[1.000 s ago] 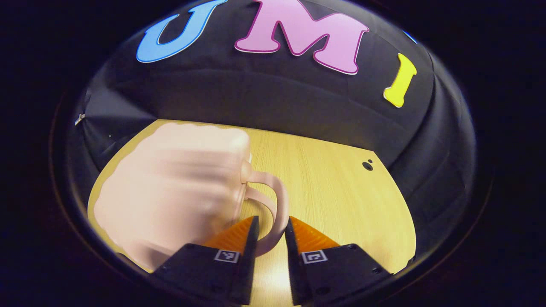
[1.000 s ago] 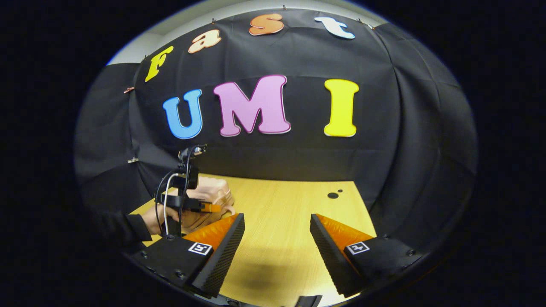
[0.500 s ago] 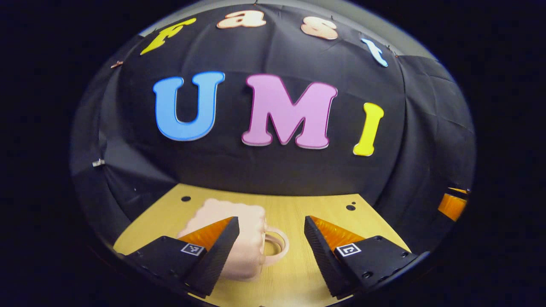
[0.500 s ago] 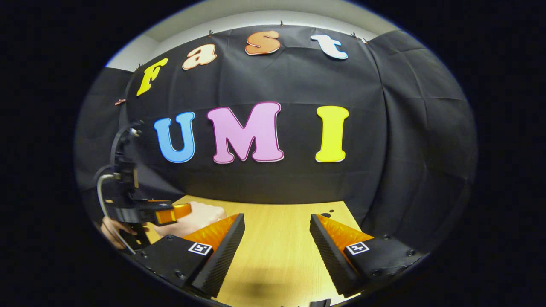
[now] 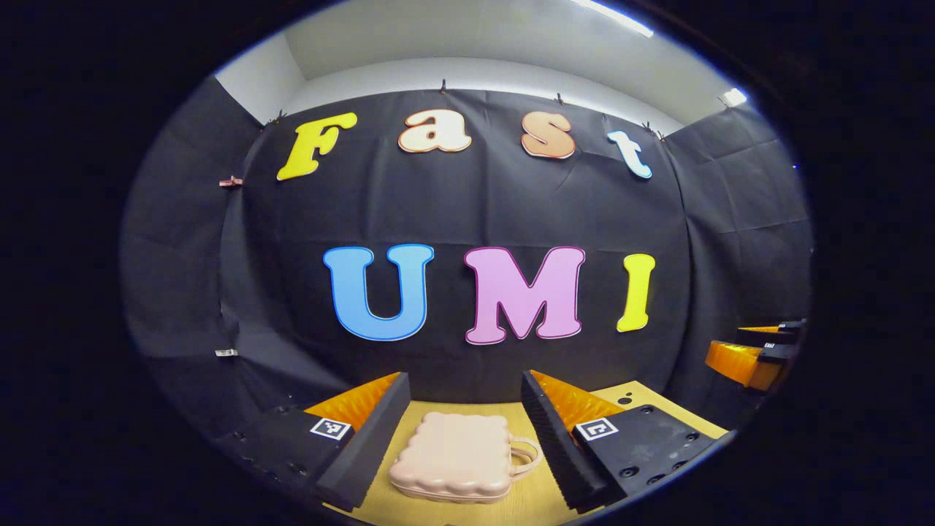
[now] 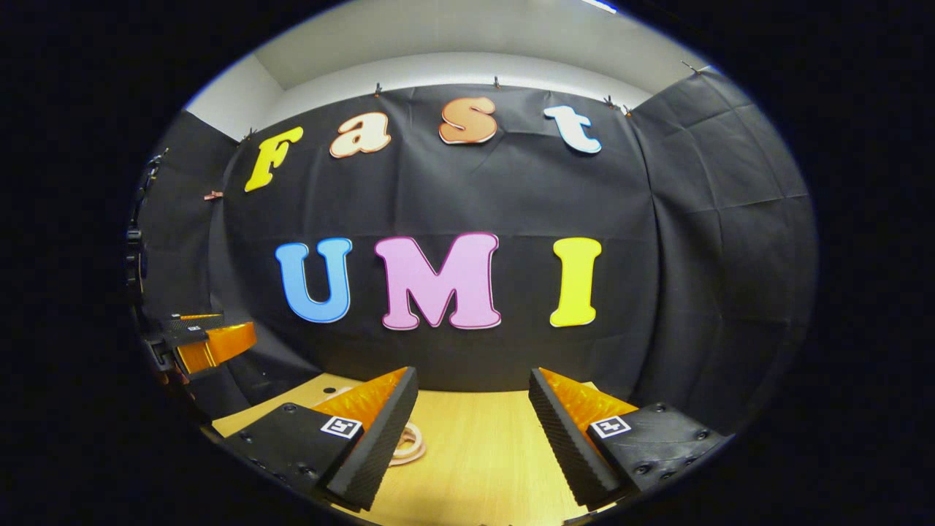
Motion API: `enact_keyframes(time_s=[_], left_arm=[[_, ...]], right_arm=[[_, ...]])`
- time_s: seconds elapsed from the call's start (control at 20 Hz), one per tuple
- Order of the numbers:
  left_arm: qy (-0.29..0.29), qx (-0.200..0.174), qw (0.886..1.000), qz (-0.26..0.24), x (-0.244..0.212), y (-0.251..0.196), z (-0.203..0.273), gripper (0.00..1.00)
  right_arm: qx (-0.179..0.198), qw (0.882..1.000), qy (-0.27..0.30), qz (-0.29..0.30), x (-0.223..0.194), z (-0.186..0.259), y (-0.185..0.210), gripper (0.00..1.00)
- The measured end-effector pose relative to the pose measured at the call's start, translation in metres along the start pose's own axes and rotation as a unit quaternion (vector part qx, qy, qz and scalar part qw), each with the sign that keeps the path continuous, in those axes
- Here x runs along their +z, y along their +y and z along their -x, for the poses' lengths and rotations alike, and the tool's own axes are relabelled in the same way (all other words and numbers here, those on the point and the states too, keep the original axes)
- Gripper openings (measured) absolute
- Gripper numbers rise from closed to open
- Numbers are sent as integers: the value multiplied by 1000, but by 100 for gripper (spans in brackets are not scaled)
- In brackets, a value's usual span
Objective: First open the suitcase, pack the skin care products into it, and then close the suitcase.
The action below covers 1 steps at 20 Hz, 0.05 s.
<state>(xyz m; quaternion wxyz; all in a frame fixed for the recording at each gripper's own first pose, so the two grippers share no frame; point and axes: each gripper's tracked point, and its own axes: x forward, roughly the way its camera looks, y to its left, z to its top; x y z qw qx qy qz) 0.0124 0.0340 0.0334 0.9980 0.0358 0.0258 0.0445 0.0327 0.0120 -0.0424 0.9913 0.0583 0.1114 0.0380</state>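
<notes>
The wooden table (image 5: 643, 398) runs along the bottom of both views, its far edge meeting the black cloth wall. In the left gripper view it carries two small dark holes (image 5: 623, 399) near its far right corner.

The suitcase (image 5: 453, 456), a small pale pink case with a scalloped edge, lies flat and shut on the table. In the left gripper view it sits between the two fingers of the left gripper (image 5: 465, 427), farther off than they are and clear of both. Its looped handle (image 5: 524, 453) points to the right, near the right finger without touching it. In the right gripper view only that handle (image 6: 406, 443) peeks out past the left finger.

The left gripper stands spread wide and holds nothing. The right gripper (image 6: 473, 427) is likewise spread, with bare tabletop (image 6: 482, 453) between its fingers. Each gripper also appears at the edge of the other's view, raised above the table: the right one at the far right of the left gripper view (image 5: 756, 351), the left one at the far left of the right gripper view (image 6: 201, 340).
</notes>
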Motion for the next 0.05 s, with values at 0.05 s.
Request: enact_keyframes(time_s=[0.05], left_arm=[[-3, -6, 1000, -1, -1, -2, 8, 96]], right_arm=[[-2, 1000, -4, -1, -1, 3, 3, 97]])
